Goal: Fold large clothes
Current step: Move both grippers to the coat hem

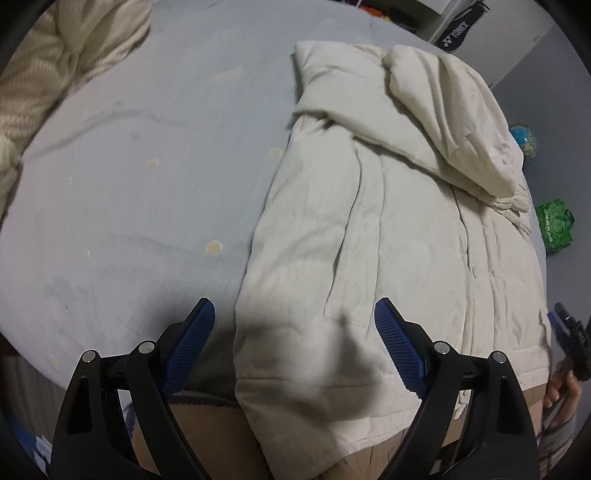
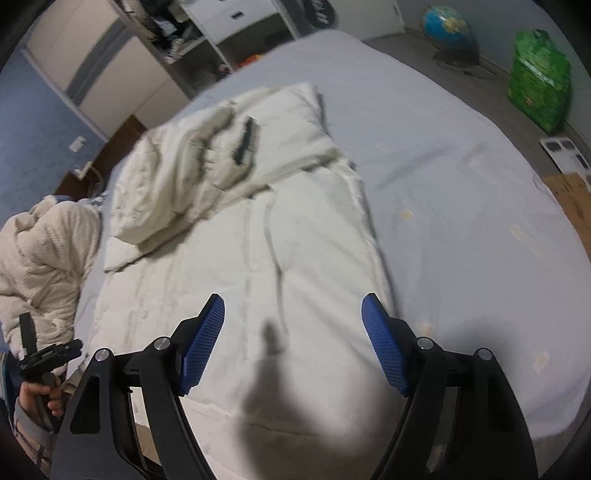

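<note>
A large cream-white padded coat lies lengthwise on a grey-blue bed sheet, with a sleeve and the hood end folded over its far part. Its hem hangs over the near bed edge. My left gripper is open and empty, hovering above the hem's left corner. In the right wrist view the same coat fills the middle, and my right gripper is open and empty above its near end. The left gripper shows at the left edge of that view, held in a hand.
A cream knitted blanket is heaped on the bed's far left; it also shows in the right wrist view. A green bag, a globe and cardboard are on the floor. Shelves stand beyond the bed.
</note>
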A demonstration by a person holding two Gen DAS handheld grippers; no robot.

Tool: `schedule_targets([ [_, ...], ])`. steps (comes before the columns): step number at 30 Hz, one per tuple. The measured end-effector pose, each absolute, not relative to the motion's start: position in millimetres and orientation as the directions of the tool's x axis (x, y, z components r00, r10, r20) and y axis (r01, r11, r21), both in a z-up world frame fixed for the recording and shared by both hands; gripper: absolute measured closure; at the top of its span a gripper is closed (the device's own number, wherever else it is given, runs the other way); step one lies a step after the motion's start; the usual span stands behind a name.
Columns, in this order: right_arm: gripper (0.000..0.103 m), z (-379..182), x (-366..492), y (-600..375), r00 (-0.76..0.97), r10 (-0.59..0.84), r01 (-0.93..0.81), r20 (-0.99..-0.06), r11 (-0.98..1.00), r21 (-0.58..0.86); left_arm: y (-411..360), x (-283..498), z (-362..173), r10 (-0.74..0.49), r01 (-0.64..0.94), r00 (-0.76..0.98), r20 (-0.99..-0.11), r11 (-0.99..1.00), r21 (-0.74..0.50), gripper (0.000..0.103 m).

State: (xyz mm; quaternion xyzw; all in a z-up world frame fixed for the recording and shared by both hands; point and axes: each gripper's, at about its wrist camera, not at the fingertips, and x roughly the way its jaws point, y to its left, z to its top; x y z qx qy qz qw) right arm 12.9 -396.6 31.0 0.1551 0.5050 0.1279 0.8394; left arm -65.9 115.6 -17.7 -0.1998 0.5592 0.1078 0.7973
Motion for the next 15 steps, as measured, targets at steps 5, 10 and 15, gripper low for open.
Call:
schedule_targets([
  [5, 0.030, 25, 12, -396, 0.411, 0.354, -0.049, -0.840, 0.929, 0.367, 121, -62, -34, -0.136, -0.417, 0.286, -0.949, 0.874, -0.251, 0.018],
  [10, 0.030, 25, 8, -398, 0.412, 0.360, -0.049, -0.837, 0.926, 0.374, 119, -60, -43, -0.177, -0.406, 0.247, -0.953, 0.874, -0.268, 0.021],
  [15, 0.030, 33, -4, -416, 0.472, 0.363, -0.013, -0.804, 0.914, 0.405, 116, -63, -42, -0.191, -0.398, 0.248, -0.950, 0.874, -0.279, 0.023],
])
